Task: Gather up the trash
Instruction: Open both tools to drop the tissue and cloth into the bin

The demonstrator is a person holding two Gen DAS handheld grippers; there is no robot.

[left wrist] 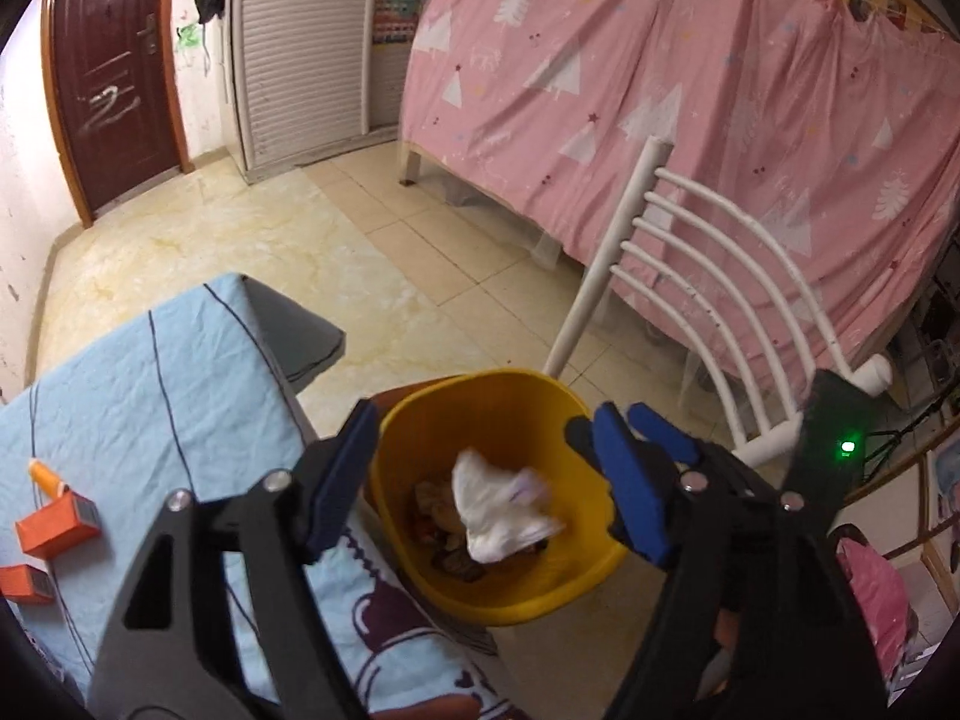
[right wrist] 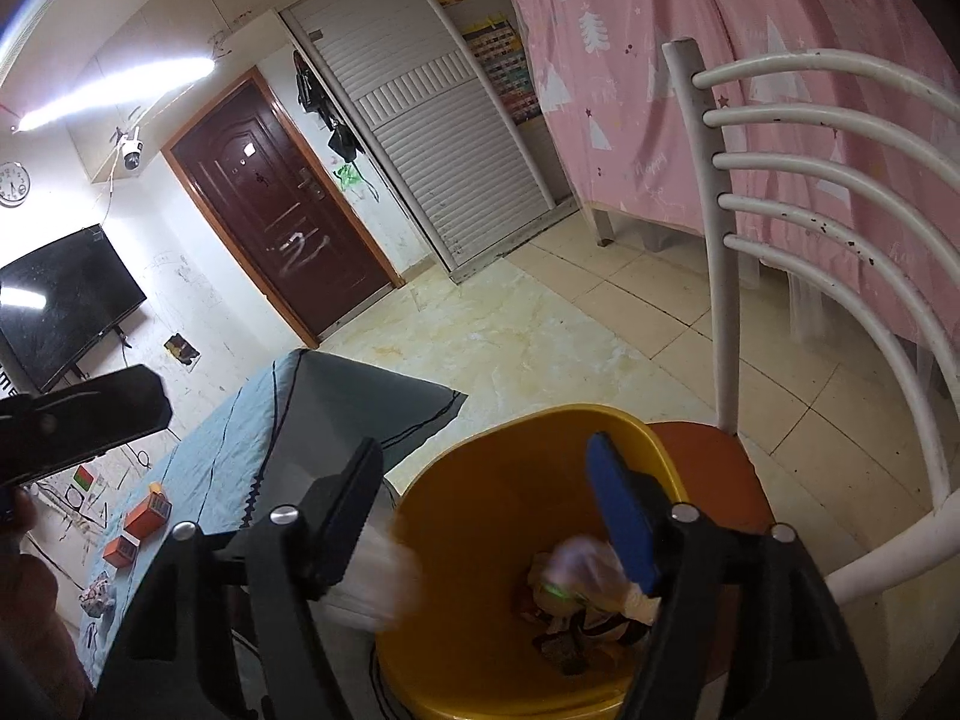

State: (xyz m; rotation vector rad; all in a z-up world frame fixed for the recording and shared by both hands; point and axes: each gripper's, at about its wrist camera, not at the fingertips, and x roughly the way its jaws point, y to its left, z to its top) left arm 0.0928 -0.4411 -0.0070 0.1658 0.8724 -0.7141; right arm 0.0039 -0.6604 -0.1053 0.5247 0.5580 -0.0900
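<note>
Both grippers stand over the round yellow plastic bin (left wrist: 498, 498) on the orange seat of the white metal chair (left wrist: 708, 276). The left gripper (left wrist: 480, 480) has its jaws apart and empty. The right gripper (right wrist: 486, 516) is likewise spread; a blurred white piece (right wrist: 384, 576) beside its near jaw appears to be falling, though this is uncertain.

The crumpled white tissue (left wrist: 504, 504) lies inside the bin on darker scraps.

Risk: the bin sits near the seat's front edge, and a nudge could tip it. The orange cartons (left wrist: 57, 531) remain at the far edge of the blue-clothed table (left wrist: 150, 396). Between table corner and chair back, room is narrow; the tiled floor beyond is open.
</note>
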